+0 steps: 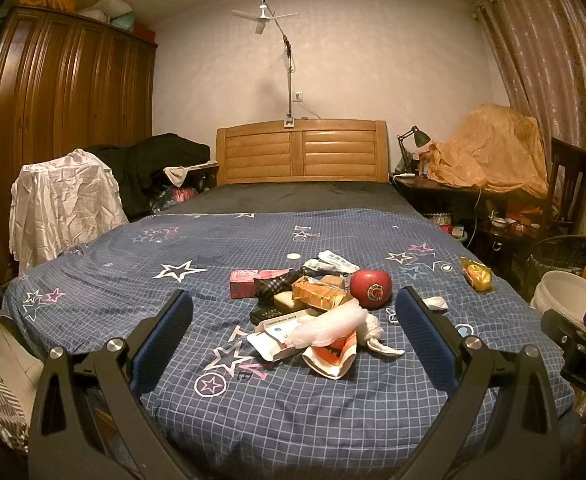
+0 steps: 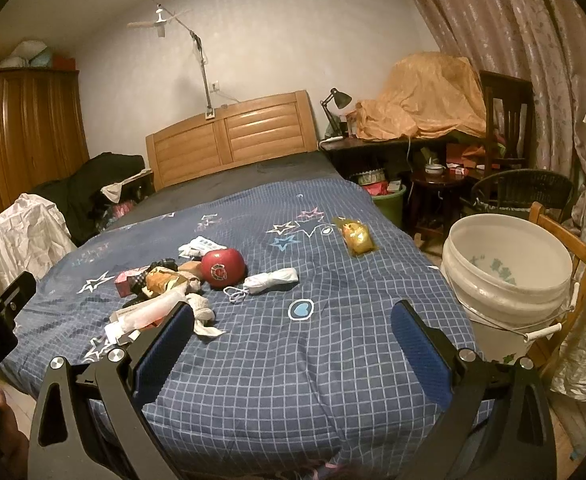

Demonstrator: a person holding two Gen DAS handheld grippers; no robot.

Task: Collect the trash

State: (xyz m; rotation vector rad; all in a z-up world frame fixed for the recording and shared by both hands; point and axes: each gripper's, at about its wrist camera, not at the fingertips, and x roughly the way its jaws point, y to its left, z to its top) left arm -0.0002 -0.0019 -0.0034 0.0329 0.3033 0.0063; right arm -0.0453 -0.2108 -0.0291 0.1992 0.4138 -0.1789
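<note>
Grippers come first, nearest the lenses: the left gripper [image 1: 293,328] and the right gripper [image 2: 293,332] both hang over the foot of the bed with jaws spread wide and nothing between their ribbed blue pads. By my reading the collecting has not begun; this is the approach, with a first piece yet to be chosen.

Just beyond the left one lies the trash pile [image 1: 313,320] on the checked quilt [image 1: 133,280]: a crinkled clear wrapper [image 1: 329,326], torn white cartons, a foil-gold packet [image 1: 319,292], a flat pink box [image 1: 253,280]. All of it looks light, thin and crushable, so a pinch on an edge should do. A smooth round red apple [image 1: 371,288] sits touching the pile's right side; whether it counts as trash I cannot tell. A crumpled mask [image 2: 271,280] rests near the apple, and a glossy yellow packet [image 2: 357,236] lies farther off, well apart.

Right of the bed stands a white plastic bucket [image 2: 505,272], open-topped, the likely drop point.
</note>
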